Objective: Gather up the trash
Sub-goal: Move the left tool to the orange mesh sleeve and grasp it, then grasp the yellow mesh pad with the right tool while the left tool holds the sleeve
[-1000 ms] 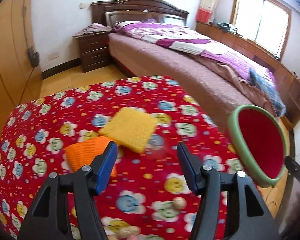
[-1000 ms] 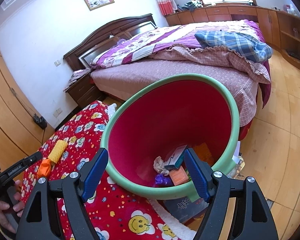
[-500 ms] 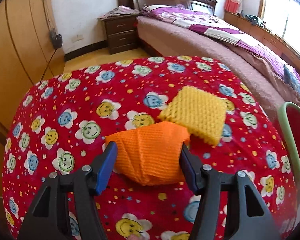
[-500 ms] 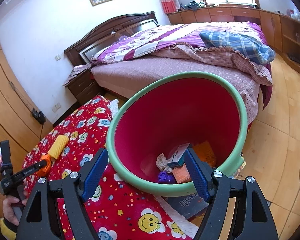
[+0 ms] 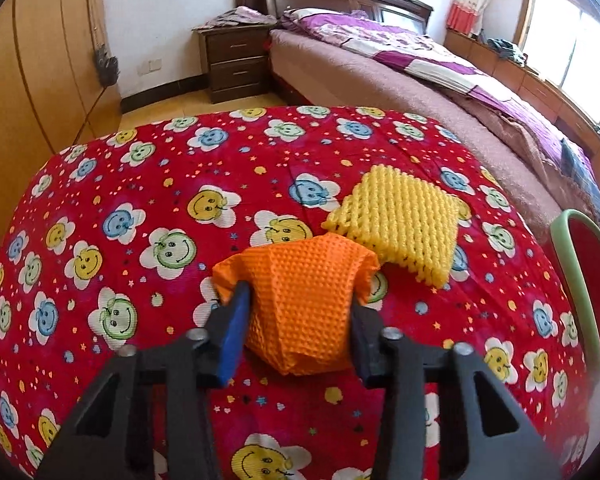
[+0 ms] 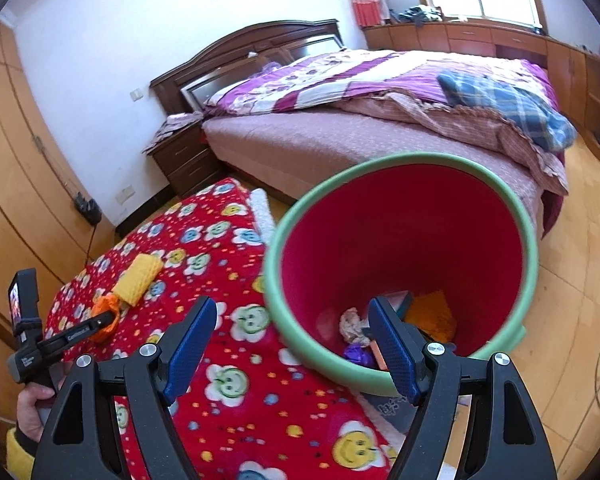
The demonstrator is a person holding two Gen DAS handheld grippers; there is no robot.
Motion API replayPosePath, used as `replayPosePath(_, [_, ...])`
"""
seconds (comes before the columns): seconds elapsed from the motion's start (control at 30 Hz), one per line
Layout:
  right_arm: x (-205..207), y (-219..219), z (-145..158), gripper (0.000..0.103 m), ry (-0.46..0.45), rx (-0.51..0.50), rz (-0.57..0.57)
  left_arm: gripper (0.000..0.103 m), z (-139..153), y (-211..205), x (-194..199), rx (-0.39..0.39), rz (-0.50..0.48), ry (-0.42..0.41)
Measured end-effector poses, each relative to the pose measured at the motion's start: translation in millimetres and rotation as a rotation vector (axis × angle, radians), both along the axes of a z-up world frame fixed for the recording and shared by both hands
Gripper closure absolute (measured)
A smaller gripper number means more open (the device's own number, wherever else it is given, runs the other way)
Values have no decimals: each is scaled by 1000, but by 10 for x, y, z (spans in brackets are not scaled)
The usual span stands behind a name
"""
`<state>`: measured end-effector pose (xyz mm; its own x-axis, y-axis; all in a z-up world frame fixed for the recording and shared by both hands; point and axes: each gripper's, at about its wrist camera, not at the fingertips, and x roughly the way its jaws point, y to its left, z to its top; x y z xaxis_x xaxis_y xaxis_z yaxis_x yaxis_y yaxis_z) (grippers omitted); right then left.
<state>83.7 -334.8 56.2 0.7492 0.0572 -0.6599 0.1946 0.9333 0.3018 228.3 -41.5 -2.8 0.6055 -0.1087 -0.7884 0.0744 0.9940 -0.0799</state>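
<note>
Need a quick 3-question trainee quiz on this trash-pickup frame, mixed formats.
1. True or false: the left gripper has closed its pads on the orange foam net sleeve.
2. Which lies farther from the left gripper: A) the yellow foam net sleeve B) the orange one?
3. Fill in: the right gripper stands ___ with nothing clamped, before the red bucket with green rim.

Key: 1 true; 2 A; 3 open.

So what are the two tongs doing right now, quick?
Left tongs: just been closing, now squeezing the orange net.
Right tongs: open, holding nothing.
</note>
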Motion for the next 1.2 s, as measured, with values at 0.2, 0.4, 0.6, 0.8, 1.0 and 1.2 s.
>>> replayPosePath(0.2, [181, 319, 71, 24, 1, -11, 74, 81, 64, 104, -44, -4, -28, -16])
replayPosePath(0.4, [417, 692, 83, 24, 15, -21, 152, 82, 232, 445, -26, -30, 29, -61])
replayPosePath(0.6, [734, 1066, 13, 24, 44, -27, 222, 82, 212, 837, 23, -85, 126, -77])
replayPosePath(0.8, [1041, 1405, -166, 24, 87, -56, 273, 82, 92, 955, 59, -128, 150, -63])
replayPosePath(1.0, [1294, 1622, -371, 24, 122, -55, 291, 82, 89, 952, 11, -156, 136, -72])
replayPosePath(1.2, [1441, 1758, -499, 38, 131, -38, 299, 82, 81, 910, -21, -148, 126, -86])
